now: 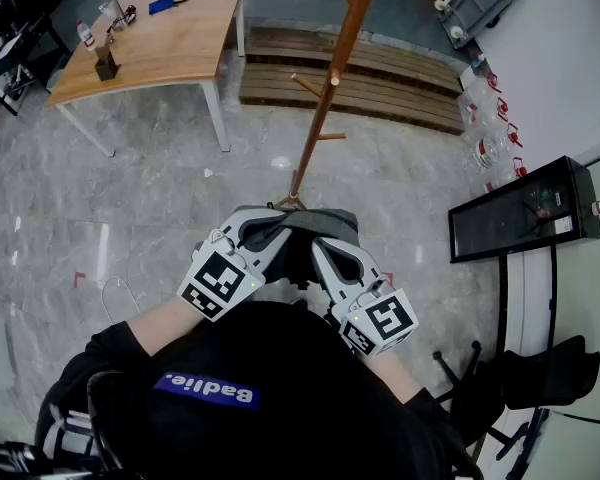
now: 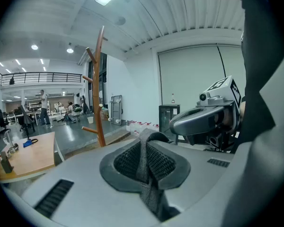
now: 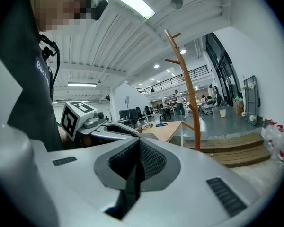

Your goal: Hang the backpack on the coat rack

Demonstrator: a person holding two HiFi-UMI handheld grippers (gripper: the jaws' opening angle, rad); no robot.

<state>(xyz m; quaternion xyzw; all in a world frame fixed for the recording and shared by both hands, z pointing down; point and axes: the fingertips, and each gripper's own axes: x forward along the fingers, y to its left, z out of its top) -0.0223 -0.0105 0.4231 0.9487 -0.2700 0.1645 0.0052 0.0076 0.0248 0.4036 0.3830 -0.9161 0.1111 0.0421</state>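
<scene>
The wooden coat rack [image 1: 325,93] stands on the floor just ahead of me, its pegs branching off the pole; it also shows as the coat rack [image 2: 99,103] and the coat rack [image 3: 189,98]. I hold both grippers close together at chest height. My left gripper [image 1: 272,226] is shut on a grey backpack strap [image 2: 149,174]. My right gripper [image 1: 322,246] is shut on a dark backpack strap [image 3: 131,181]. Dark backpack fabric [image 1: 320,223] bunches between the two gripper tips; the rest of the bag is hidden beneath them.
A wooden table [image 1: 170,43] with small items stands at the far left. A low slatted wooden platform [image 1: 380,73] lies behind the rack. A black cabinet [image 1: 525,208] and a dark office chair [image 1: 520,383] stand at the right.
</scene>
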